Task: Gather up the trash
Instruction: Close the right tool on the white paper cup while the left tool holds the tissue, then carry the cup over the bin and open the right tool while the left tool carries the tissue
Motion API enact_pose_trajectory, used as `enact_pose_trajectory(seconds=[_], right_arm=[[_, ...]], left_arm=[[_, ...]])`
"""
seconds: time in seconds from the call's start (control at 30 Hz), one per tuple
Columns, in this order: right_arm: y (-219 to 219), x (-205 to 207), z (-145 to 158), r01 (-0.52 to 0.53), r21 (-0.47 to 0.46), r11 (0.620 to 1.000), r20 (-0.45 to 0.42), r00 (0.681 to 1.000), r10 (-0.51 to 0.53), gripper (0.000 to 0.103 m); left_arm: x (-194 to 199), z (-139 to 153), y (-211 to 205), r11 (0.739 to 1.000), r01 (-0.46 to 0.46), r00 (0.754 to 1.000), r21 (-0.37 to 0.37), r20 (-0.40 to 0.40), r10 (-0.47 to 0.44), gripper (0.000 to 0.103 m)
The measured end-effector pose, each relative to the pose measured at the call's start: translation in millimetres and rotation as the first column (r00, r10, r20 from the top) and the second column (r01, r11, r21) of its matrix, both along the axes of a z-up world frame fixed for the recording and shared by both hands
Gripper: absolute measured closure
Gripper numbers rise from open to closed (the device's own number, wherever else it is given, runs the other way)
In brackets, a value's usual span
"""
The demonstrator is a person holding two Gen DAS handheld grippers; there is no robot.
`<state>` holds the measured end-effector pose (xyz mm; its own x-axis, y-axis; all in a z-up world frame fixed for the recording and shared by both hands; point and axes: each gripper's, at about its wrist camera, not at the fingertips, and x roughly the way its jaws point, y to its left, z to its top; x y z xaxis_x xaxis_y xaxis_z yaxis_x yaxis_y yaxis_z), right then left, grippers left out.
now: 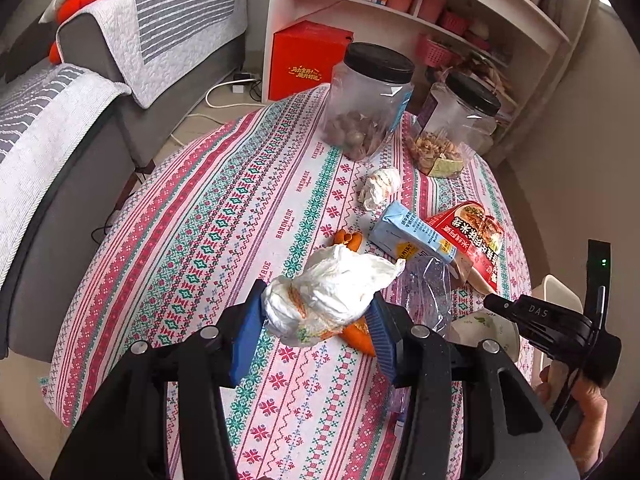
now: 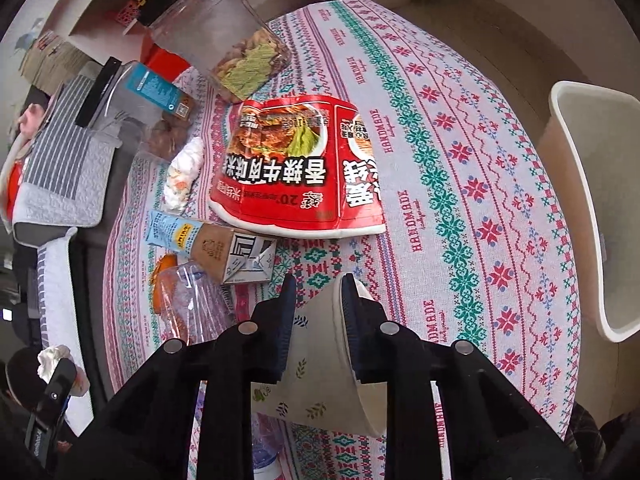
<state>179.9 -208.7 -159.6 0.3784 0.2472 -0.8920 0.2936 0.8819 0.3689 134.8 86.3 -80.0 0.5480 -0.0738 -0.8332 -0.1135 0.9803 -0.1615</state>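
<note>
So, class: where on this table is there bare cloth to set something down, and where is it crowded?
Bare cloth: the wide stretch between the red wrapper and the bin, and the sofa-side half left of the tissue. Crowded: around the carton, jars, peel and plastic bag.

Both wrist views look steeply down, close over the patterned tablecloth [image 1: 224, 216], sharing its littered middle.

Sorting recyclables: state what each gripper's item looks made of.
Left gripper: white wad, apparently soft tissue paper, matte and crumpled, with printed orange marks. Right gripper: paper cup, likely thin matte card with a leaf print; its wall is squashed flat.
</note>
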Motion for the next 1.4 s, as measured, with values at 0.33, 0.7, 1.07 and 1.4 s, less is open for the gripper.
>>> enact_pose_trajectory(seconds=[0.33, 0.7, 1.07, 1.4], right_arm=[[-46, -75, 3, 0.324, 0.257, 0.91, -0.098, 0.946, -0.309, 0.02], [-8, -68, -31, 0.338, 0.321, 0.885, -0.166, 0.94, -0.299, 0.02], [4, -22, -30, 0.194, 0.179, 0.965, -0.033, 0.981, -0.191, 0.049], [32, -17, 20, -0.018, 0.018, 1.0, 0.149, 0.989, 0.015, 0.055]], left_arm=[[-3, 9, 3, 1.0, -0.002, 1.0, -0.015, 0.021, 0.003, 0.054], [-2, 5, -3, 1.0, 0.007, 1.0, -0.015, 0.007, -0.007, 0.054], [-1, 4, 20, 0.999, -0.039, 0.999, -0.001, 0.004, 0.039, 0.054], [-5, 13, 28, 0.997, -0.069, 0.997, -0.016, 0.043, 0.07, 0.054]])
